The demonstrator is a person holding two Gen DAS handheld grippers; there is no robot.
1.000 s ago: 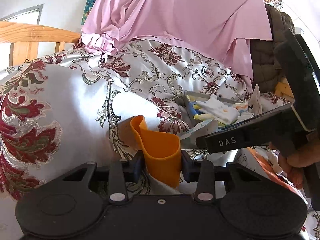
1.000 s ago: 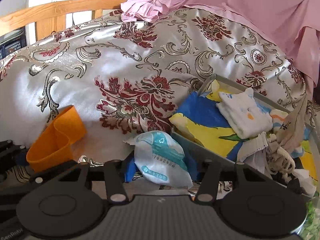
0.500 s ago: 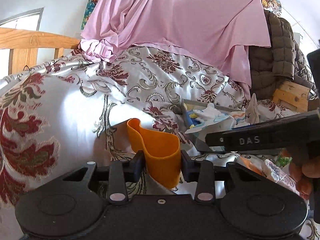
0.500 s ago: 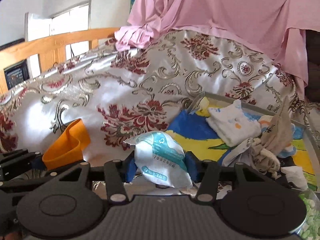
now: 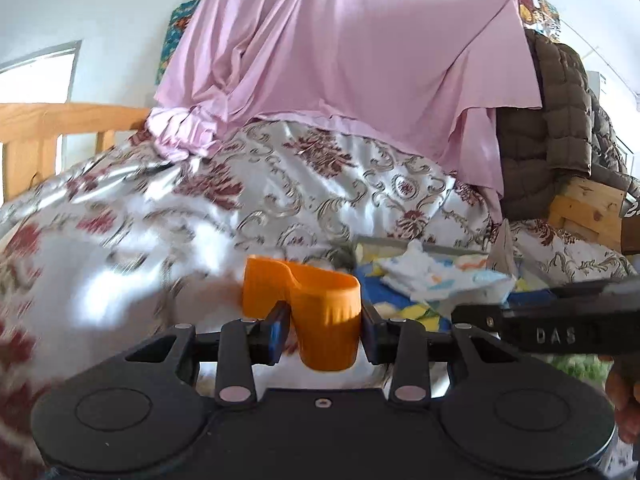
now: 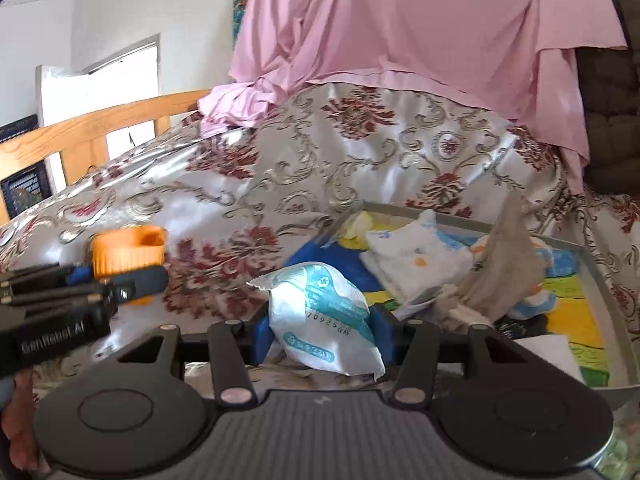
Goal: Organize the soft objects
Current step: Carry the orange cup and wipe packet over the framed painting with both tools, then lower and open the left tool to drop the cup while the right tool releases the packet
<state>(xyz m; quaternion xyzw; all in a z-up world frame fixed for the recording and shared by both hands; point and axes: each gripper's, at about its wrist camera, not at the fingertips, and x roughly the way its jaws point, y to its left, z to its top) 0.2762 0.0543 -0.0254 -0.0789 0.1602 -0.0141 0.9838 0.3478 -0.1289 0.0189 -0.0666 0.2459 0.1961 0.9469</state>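
My left gripper (image 5: 324,336) is shut on a folded orange elastic band (image 5: 316,304) and holds it up off the patterned satin bedspread (image 5: 280,200); it also shows at the left of the right wrist view (image 6: 128,256). My right gripper (image 6: 324,330) is shut on a white and teal tissue packet (image 6: 324,320), held just before the near edge of a grey tray (image 6: 600,280). The tray has a blue and yellow lining and holds a white baby cloth (image 6: 416,256), a beige sock (image 6: 504,264) and other small cloths.
A pink sheet (image 5: 352,60) hangs over the back of the bed. A wooden bed rail (image 6: 100,128) runs at the left. A brown padded jacket (image 5: 560,120) and a wooden crate (image 5: 588,208) stand at the right. The tray also shows in the left wrist view (image 5: 380,242).
Both grippers have lifted with their loads. The orange band has risen off the bedspread and moved right toward the tray. The view tilts up, showing more wall and pink sheet.
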